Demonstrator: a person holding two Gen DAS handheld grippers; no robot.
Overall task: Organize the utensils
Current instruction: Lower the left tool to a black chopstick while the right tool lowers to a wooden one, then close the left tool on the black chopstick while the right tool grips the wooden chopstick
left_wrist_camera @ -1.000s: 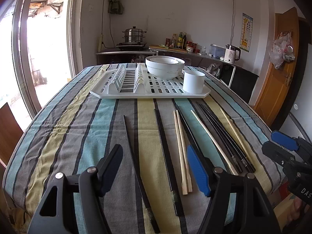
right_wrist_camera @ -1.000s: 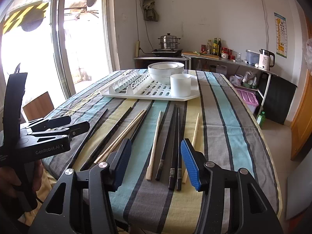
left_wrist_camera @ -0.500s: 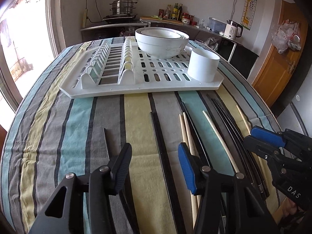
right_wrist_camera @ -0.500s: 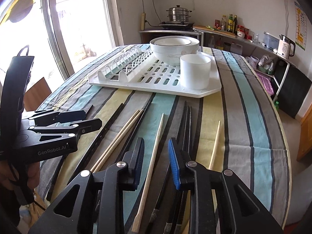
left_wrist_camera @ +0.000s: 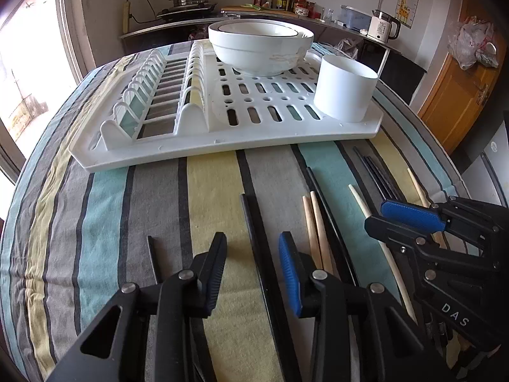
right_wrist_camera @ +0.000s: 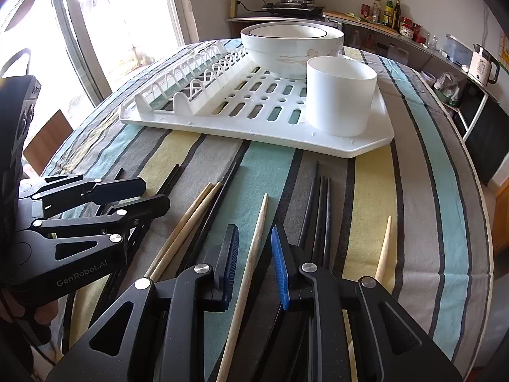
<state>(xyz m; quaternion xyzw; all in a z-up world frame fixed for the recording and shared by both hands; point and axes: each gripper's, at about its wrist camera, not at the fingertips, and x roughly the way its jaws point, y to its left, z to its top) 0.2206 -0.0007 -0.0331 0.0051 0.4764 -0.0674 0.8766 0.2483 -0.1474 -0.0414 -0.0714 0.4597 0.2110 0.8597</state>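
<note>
A: Left tongs (left_wrist_camera: 253, 258) status?

B: Jaws have just been closing and still stand apart, straddling a black chopstick (left_wrist_camera: 254, 232) on the striped counter (left_wrist_camera: 152, 197), pads clear.

A: Right tongs (right_wrist_camera: 254, 253)?

B: Likewise narrowing, unclamped, around a pale wooden chopstick (right_wrist_camera: 257, 232). Only its view shows a person's fingers (right_wrist_camera: 12, 305). Drying rack (right_wrist_camera: 254, 133) and white cup (right_wrist_camera: 340, 95) stand beyond.

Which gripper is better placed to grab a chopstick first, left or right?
Right, probably. The right gripper straddles a single pale wooden chopstick, its jaws just closing, pads apart. The left gripper straddles a long black chopstick with a wider gap. The white cylindrical cup stands nearer the right side.
</note>
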